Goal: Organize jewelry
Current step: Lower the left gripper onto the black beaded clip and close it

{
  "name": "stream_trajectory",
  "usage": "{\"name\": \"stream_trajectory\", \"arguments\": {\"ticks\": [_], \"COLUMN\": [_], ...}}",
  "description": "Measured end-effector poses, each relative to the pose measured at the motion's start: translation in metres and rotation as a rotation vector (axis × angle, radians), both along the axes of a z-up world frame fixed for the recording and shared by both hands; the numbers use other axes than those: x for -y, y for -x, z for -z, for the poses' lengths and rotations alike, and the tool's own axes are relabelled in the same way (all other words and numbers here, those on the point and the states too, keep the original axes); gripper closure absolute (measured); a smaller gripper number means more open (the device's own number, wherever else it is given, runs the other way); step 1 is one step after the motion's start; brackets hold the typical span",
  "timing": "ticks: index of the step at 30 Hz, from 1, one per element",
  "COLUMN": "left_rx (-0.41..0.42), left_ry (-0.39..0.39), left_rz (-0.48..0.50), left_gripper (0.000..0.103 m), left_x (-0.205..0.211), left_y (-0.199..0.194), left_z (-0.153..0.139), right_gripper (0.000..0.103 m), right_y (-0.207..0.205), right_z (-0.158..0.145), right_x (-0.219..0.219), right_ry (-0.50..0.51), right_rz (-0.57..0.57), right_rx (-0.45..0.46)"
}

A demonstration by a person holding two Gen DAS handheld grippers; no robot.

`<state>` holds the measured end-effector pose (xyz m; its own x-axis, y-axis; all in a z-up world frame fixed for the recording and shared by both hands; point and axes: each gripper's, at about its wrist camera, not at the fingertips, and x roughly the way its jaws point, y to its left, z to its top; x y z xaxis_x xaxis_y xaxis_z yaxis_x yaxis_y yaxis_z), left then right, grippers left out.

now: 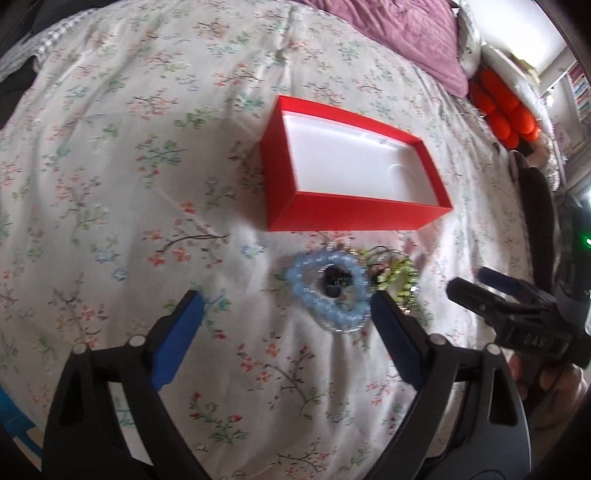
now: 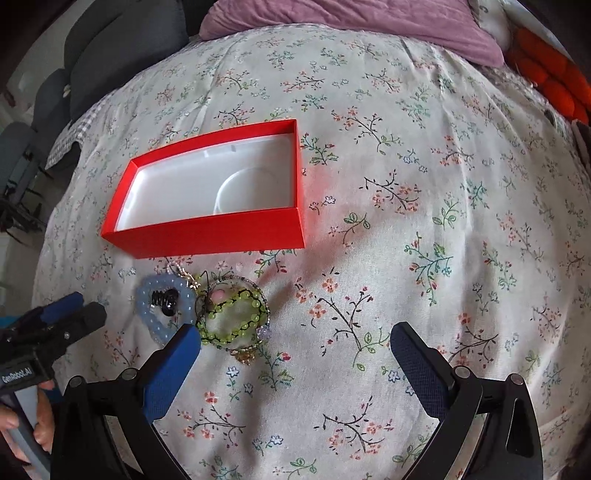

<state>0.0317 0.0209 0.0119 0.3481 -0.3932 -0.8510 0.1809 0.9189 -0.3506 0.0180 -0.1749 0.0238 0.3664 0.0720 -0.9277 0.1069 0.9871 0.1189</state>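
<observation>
A red box point(image 1: 354, 212) with a white empty inside lies open on the flowered bedspread; it also shows in the right wrist view point(image 2: 207, 232). Just in front of it lies a pile of jewelry: a pale blue bead bracelet point(image 1: 325, 310) point(image 2: 155, 317) around a small black piece point(image 1: 334, 282) point(image 2: 164, 299), and a green bead bracelet point(image 1: 400, 277) point(image 2: 236, 314) with thin chains. My left gripper point(image 1: 288, 299) is open and empty, hovering just short of the blue bracelet. My right gripper point(image 2: 295, 332) is open and empty, to the right of the green bracelet.
The flowered bedspread point(image 2: 424, 192) covers the bed. A purple blanket point(image 2: 351, 22) lies at the far end, with an orange knit item point(image 1: 506, 110) at the right. Dark chairs point(image 2: 103, 48) stand beyond the bed's left edge.
</observation>
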Motion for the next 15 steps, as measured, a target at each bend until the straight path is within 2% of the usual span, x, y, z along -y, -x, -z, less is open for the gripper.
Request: {"name": "stream_trajectory", "arguments": {"ticks": [3,5,7,9,13,15], "left_rx": [-0.008,-0.028,-0.04,-0.048,-0.063,-0.045], "left_ry": [0.074,0.099,0.109,0.09,0.02,-0.022], "left_rz": [0.056,0.086,0.111,0.133,0.161,0.17], "left_gripper": [0.033,0.042,0.047,0.052,0.053,0.053], "left_x": [0.01,0.017,0.025,0.033,0.049,0.056], "left_y": [-0.004,-0.008,-0.012,-0.014,-0.014,-0.014], "left_z": [0.002,0.003,0.007,0.01,0.02,0.022], "right_gripper": [0.009,0.019,0.023,0.023,0.024,0.023], "right_y": [-0.004,-0.005,-0.007,-0.007,-0.009,-0.01], "right_z": [0.003,0.007,0.01,0.013,0.015,0.015], "right_x": [0.009,0.012,0.014,0.014,0.015,0.017], "right_ry": [-0.101,-0.125,-0.126,-0.133,-0.141,-0.144], "right_rz": [0.02,0.031,0.039,0.04,0.035,0.035], "right_rx": [-0.007,-0.018,-0.032,-0.039,-0.011,-0.004]}}
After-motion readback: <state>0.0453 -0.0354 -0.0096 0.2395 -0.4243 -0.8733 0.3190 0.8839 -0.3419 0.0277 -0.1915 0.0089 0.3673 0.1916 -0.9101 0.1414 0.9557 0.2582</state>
